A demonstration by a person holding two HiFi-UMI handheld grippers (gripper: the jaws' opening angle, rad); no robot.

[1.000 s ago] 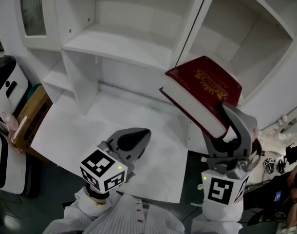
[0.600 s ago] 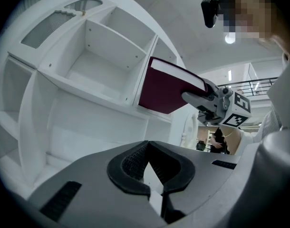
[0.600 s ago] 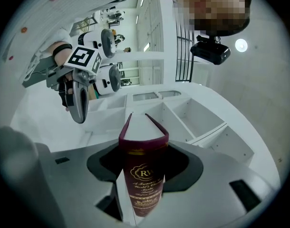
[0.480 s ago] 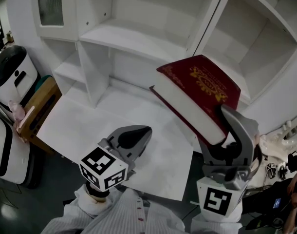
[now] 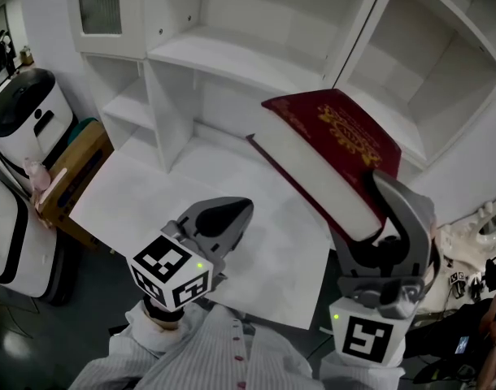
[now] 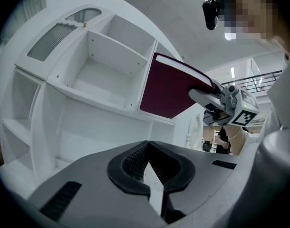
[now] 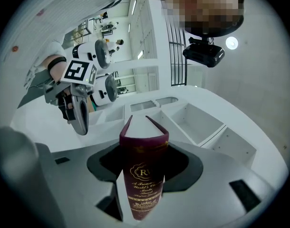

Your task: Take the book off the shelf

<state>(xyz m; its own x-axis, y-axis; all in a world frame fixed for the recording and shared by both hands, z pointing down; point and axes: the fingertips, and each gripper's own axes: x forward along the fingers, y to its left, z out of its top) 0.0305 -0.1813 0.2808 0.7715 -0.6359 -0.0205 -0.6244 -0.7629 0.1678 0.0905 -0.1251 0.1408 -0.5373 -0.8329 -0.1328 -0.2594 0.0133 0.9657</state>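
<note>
Your right gripper (image 5: 376, 197) was clamped on the book (image 5: 333, 149), one jaw pressed to each cover at the end nearest you, so that in the right gripper view the spine with its gilt lettering faced the camera. The book was a dark red hardback with a gold ornament on its front cover. You held it in the air, tilted, with the cover turned up and the pale page edge turned to your left. It touched no shelf and hung in front of the white shelf unit (image 5: 224, 59), before the upright that parts two bays, and over the right part of the white table (image 5: 191, 185) below.

Your left gripper (image 5: 224, 218) was lower and to the left, well apart from the book, above the near part of the table. Its jaws were brought together at the tips with nothing between them.

Further left, beside the table, stood a brown wooden box (image 5: 73, 177), and past it a white machine with a dark top (image 5: 24, 128).
</note>
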